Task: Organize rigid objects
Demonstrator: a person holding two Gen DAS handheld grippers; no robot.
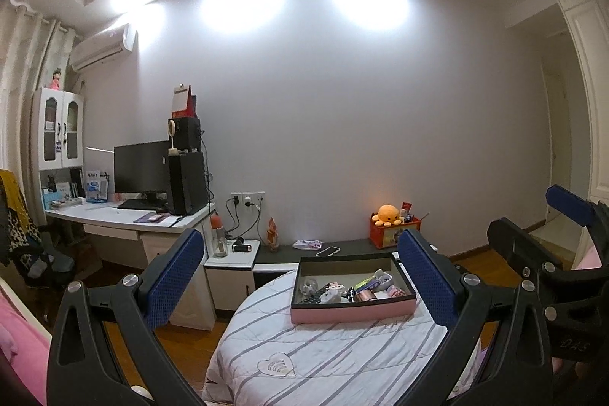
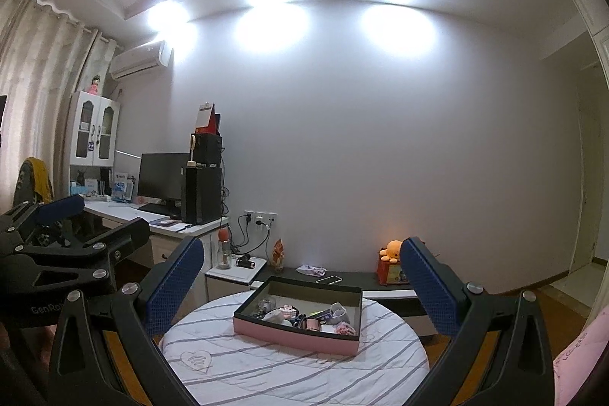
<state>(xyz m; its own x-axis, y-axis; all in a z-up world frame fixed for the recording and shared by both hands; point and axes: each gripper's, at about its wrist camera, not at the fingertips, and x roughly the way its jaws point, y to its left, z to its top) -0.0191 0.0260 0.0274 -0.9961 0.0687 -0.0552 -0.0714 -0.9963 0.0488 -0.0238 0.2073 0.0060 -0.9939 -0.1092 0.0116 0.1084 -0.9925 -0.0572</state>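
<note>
A shallow pink box [image 1: 352, 314] with dark inner walls sits on a round table with a white striped cloth [image 1: 312, 360]. It holds several small items, among them a copper-coloured cylinder [image 1: 366, 296] and a white figurine [image 1: 330, 296]. My left gripper [image 1: 302, 276] is open and empty, held above the near side of the table. My right gripper [image 2: 304, 284] is open and empty too, and the box [image 2: 297, 335] lies between and beyond its blue pads. Each gripper shows at the edge of the other's view.
Behind the table are a white bedside cabinet [image 1: 232, 267] with a bottle, and a low dark shelf [image 1: 342, 248] with a phone, a red box and an orange plush octopus [image 1: 387, 214]. A desk with monitor [image 1: 141, 174] stands at left. A pink bed edge [image 2: 578, 356] is at right.
</note>
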